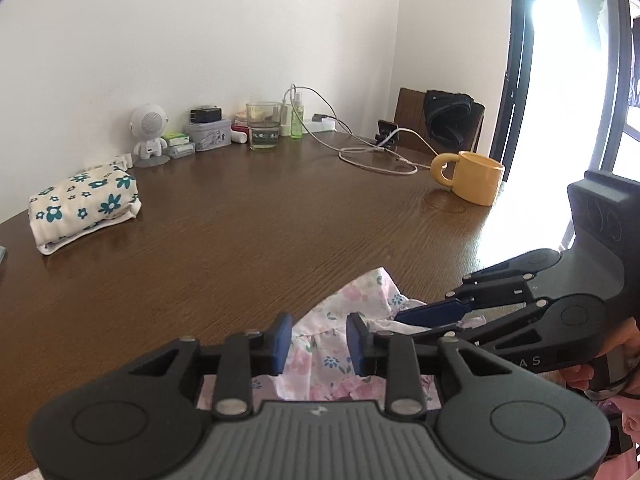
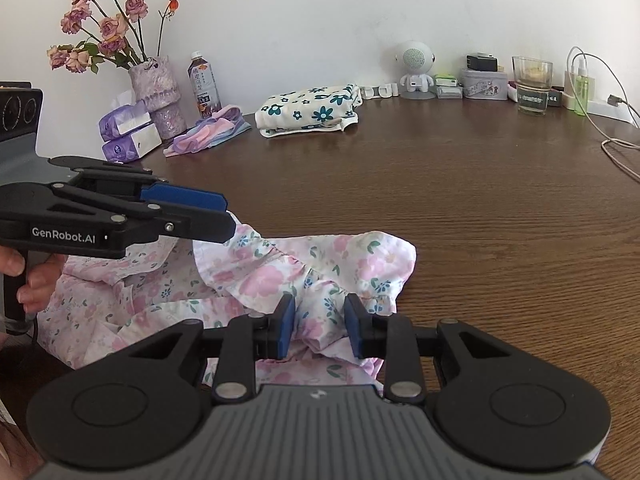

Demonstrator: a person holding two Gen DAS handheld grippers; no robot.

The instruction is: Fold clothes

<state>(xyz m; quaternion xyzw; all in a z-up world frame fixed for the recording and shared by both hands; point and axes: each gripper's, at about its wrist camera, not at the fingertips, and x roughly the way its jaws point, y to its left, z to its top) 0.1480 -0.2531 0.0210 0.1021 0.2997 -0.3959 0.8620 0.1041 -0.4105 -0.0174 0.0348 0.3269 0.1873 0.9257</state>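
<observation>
Pink floral cotton garment (image 2: 304, 276), crumpled and ruffled, lies right under my two grippers at the near edge of the brown wood-grain surface (image 2: 480, 208), and I use it as my landmark. It sits this close so I can reach its edges with both tools at once.

My right gripper (image 2: 319, 326) is level and low over the garment's near right part, pointing across the surface. Its blue-padded fingers (image 2: 285, 326) stand partly apart with a raised fold of the cloth between them; whether the pads already pinch that fold I cannot tell.

My left gripper (image 2: 224, 210) comes in from the garment's left side, hand on the pistol grip, pointing inward and tilted slightly down toward the rumpled upper edge. In its own view its fingers (image 1: 282, 344) are parted, with cloth showing in the gap but nothing clearly clamped.

Far beyond the garment, near the wall, rests a cream cloth with teal flowers (image 2: 310, 114), folded into a neat block. I judge the pink piece is still to be squared up, since it lies bunched, not flat.
</observation>
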